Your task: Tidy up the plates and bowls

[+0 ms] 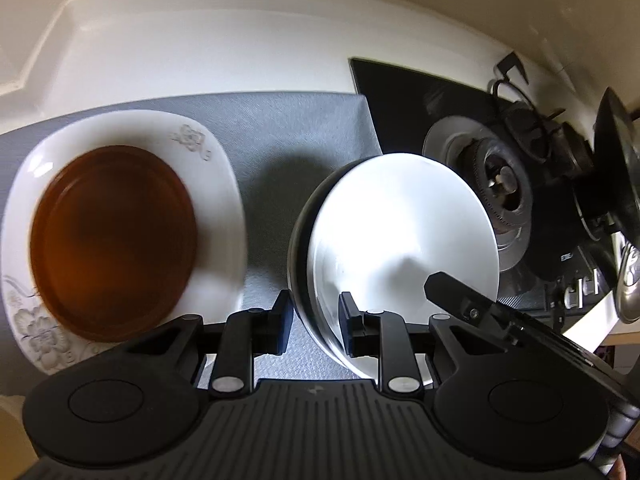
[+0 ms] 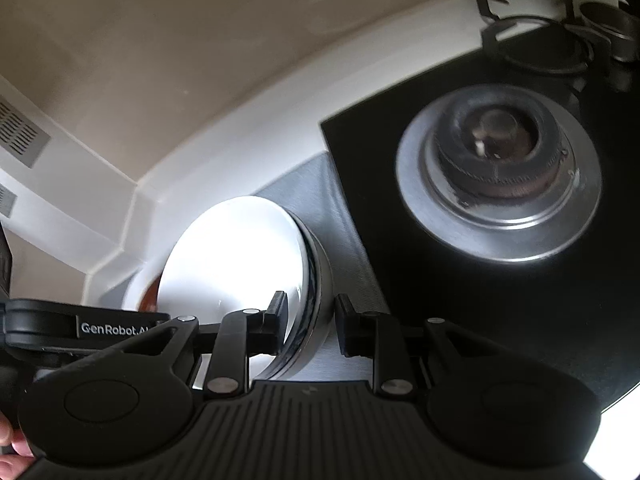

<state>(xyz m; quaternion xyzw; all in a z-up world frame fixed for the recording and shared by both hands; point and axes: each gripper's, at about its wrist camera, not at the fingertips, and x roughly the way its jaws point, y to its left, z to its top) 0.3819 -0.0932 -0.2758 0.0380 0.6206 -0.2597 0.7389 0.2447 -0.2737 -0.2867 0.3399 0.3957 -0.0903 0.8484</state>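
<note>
Sitting at far left on the grey mat (image 1: 304, 128), a brown dish (image 1: 114, 240) rests in a flowered white plate (image 1: 216, 184). Right of it, the left hand-held gripper (image 1: 314, 320) pinches the white bowl's (image 1: 400, 232) near rim; the right hand-held gripper (image 2: 310, 326) clamps the opposite rim, beside the stove burner (image 2: 500, 168).

The left gripper (image 1: 314, 326) clamps the rim of a white bowl (image 1: 400, 248) beside a brown plate (image 1: 114, 240) on a gray mat (image 1: 288, 128).
</note>
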